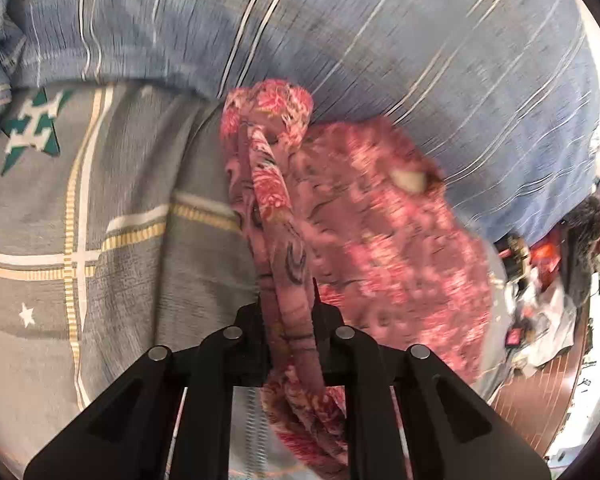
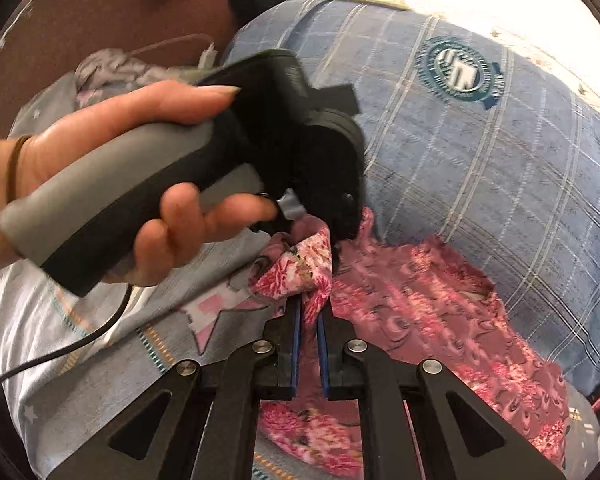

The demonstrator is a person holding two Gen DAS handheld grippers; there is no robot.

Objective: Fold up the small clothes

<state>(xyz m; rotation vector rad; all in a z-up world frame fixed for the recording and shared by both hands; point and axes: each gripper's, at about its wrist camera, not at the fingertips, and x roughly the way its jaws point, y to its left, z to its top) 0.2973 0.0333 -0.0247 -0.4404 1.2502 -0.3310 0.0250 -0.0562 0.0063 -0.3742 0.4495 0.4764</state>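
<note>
A pink floral garment (image 1: 400,240) lies crumpled on the bed, partly against a blue quilt. In the left wrist view my left gripper (image 1: 288,296) is shut on a rolled band of this cloth, which runs up between the black fingers to a bunched end. The right wrist view shows my right gripper (image 2: 310,308) with blue pads (image 2: 295,344) pinched on another fold of the same garment (image 2: 440,320). Just beyond it, a person's hand (image 2: 100,168) holds the left gripper (image 2: 340,236), whose tips are buried in the cloth. The two grippers grip the fabric close together.
The bed is covered by a grey sheet (image 1: 140,200) with stars and yellow-white stripes. A blue plaid quilt (image 1: 380,40) bulges behind the garment. Clutter (image 1: 540,300) lies on the wooden floor off the bed's right edge. A black cable (image 2: 80,344) hangs from the left gripper's handle.
</note>
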